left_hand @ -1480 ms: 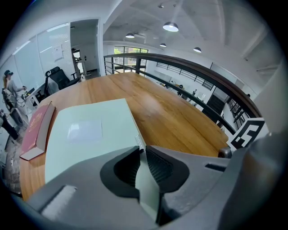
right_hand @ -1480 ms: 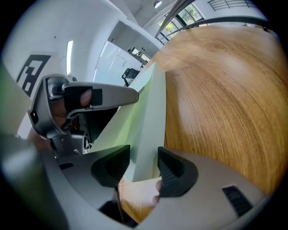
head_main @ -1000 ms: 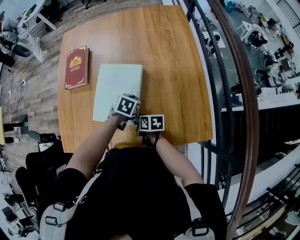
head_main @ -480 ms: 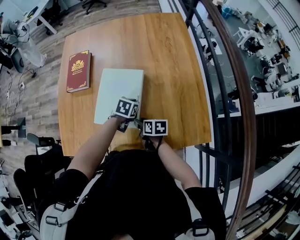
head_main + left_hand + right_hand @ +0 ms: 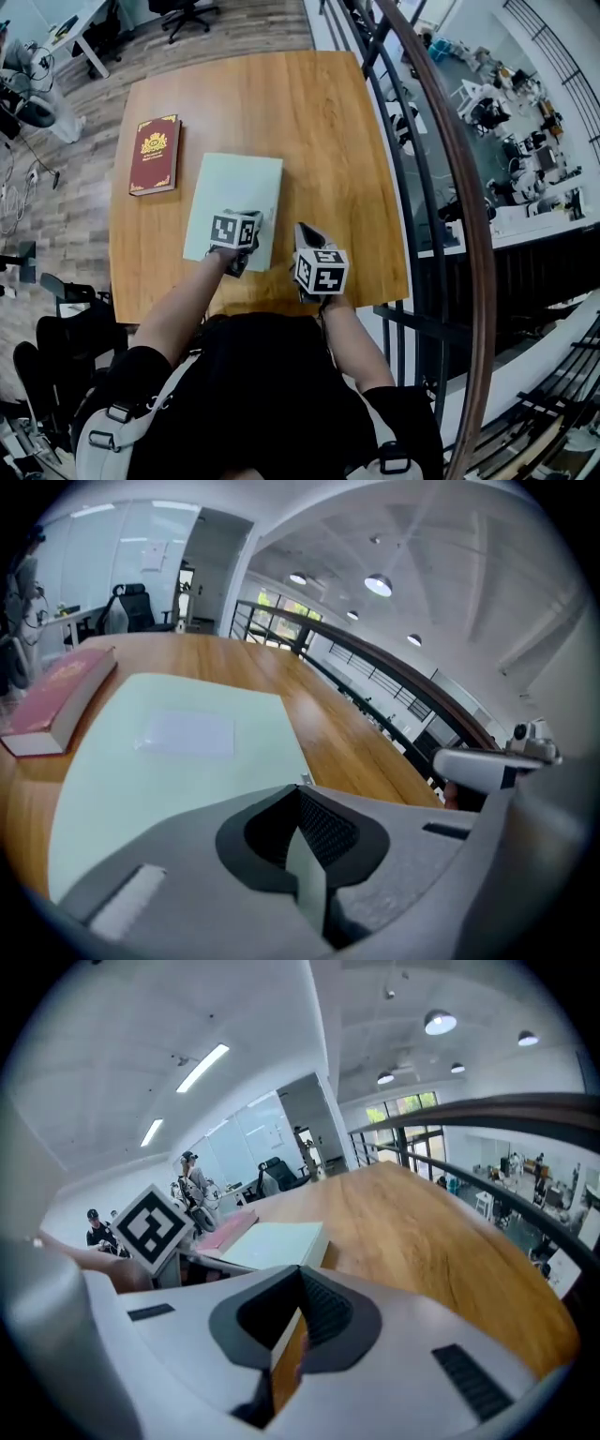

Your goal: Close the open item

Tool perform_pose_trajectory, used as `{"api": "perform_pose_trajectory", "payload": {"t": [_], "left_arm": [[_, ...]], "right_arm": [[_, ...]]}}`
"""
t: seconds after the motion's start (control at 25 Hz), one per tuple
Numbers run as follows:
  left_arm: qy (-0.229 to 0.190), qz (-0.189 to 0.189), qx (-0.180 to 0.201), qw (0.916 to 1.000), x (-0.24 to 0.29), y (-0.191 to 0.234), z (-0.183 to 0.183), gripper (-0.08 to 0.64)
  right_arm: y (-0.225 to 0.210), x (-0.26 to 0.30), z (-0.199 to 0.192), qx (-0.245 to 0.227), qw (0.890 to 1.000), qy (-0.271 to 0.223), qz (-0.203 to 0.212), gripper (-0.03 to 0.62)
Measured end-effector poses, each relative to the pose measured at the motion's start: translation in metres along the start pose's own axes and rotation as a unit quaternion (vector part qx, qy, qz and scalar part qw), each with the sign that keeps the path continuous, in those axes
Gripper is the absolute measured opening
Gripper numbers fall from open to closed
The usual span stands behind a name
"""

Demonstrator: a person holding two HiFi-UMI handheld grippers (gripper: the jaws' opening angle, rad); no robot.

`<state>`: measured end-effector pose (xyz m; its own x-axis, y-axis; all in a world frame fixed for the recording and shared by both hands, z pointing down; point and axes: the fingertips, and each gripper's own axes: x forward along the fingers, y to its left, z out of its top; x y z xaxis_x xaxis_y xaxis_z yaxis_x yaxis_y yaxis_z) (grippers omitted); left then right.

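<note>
A pale green flat book (image 5: 234, 187) lies shut on the wooden table (image 5: 328, 122), with a pale label on its cover (image 5: 187, 733). My left gripper (image 5: 248, 225) hovers over the book's near right edge, its jaws shut with nothing between them (image 5: 302, 803). My right gripper (image 5: 304, 231) stands to the right of the book, off its edge and tilted upward, also shut and empty (image 5: 298, 1293). In the right gripper view the green book (image 5: 277, 1241) lies ahead to the left, beside the left gripper's marker cube (image 5: 150, 1227).
A dark red book (image 5: 155, 155) lies shut on the table to the left of the green one. A curved dark railing (image 5: 422, 159) runs along the table's right side, with a lower floor beyond it. Office chairs and desks stand at the far left.
The right gripper has swung right, away from the green book's near corner, and tipped up. The left gripper has shifted slightly left over the book.
</note>
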<state>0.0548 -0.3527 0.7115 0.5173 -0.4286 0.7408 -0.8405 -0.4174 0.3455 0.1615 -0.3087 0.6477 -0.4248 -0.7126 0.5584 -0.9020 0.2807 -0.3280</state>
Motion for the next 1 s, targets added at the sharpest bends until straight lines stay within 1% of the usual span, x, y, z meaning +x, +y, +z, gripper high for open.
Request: {"api": "perform_pose_trajectory", "payload": {"t": [0.08, 0.16, 0.28, 0.36, 0.48, 0.64, 0.72, 0.76, 0.84, 0.88, 0.92, 1.0], "left_arm": [[-0.042, 0.015, 0.01, 0.999, -0.018, 0.004, 0.012, 0.002], [-0.08, 0.022, 0.021, 0.9963, -0.034, 0.005, 0.024, 0.002], [-0.147, 0.037, 0.036, 0.9878, -0.069, 0.009, 0.047, 0.002], [-0.193, 0.049, 0.04, 0.979, -0.099, 0.014, 0.062, 0.002], [-0.253, 0.055, 0.04, 0.965, -0.148, 0.016, 0.081, 0.002], [-0.324, 0.074, 0.055, 0.9414, -0.219, 0.014, 0.1, 0.002], [-0.351, 0.084, 0.06, 0.9307, -0.246, 0.013, 0.103, 0.002], [-0.36, 0.088, 0.059, 0.927, -0.257, 0.014, 0.103, 0.002], [-0.371, 0.092, 0.055, 0.9224, -0.271, 0.015, 0.099, 0.002], [-0.376, 0.094, 0.054, 0.9203, -0.276, 0.015, 0.097, 0.002], [-0.38, 0.096, 0.057, 0.9181, -0.28, 0.016, 0.096, 0.002], [-0.386, 0.103, 0.07, 0.9139, -0.283, 0.017, 0.095, 0.002]], "right_arm": [[0.004, -0.008, 0.025, -0.025, 0.999, -0.038, -0.009, 0.006], [0.01, -0.015, 0.05, -0.048, 0.996, -0.079, -0.02, 0.006], [0.024, -0.022, 0.082, -0.076, 0.988, -0.131, -0.03, 0.005], [0.036, -0.028, 0.103, -0.087, 0.983, -0.161, -0.028, 0.005], [0.056, -0.039, 0.136, -0.098, 0.974, -0.206, -0.015, 0.005], [0.075, -0.058, 0.169, -0.117, 0.961, -0.25, -0.011, 0.005], [0.082, -0.068, 0.179, -0.127, 0.954, -0.27, -0.016, 0.005], [0.084, -0.073, 0.182, -0.135, 0.95, -0.281, -0.021, 0.005], [0.087, -0.081, 0.186, -0.158, 0.94, -0.3, -0.035, 0.005], [0.088, -0.083, 0.186, -0.166, 0.937, -0.305, -0.039, 0.005], [0.088, -0.082, 0.185, -0.169, 0.936, -0.305, -0.04, 0.005], [0.087, -0.079, 0.183, -0.164, 0.939, -0.3, -0.039, 0.005]]}}
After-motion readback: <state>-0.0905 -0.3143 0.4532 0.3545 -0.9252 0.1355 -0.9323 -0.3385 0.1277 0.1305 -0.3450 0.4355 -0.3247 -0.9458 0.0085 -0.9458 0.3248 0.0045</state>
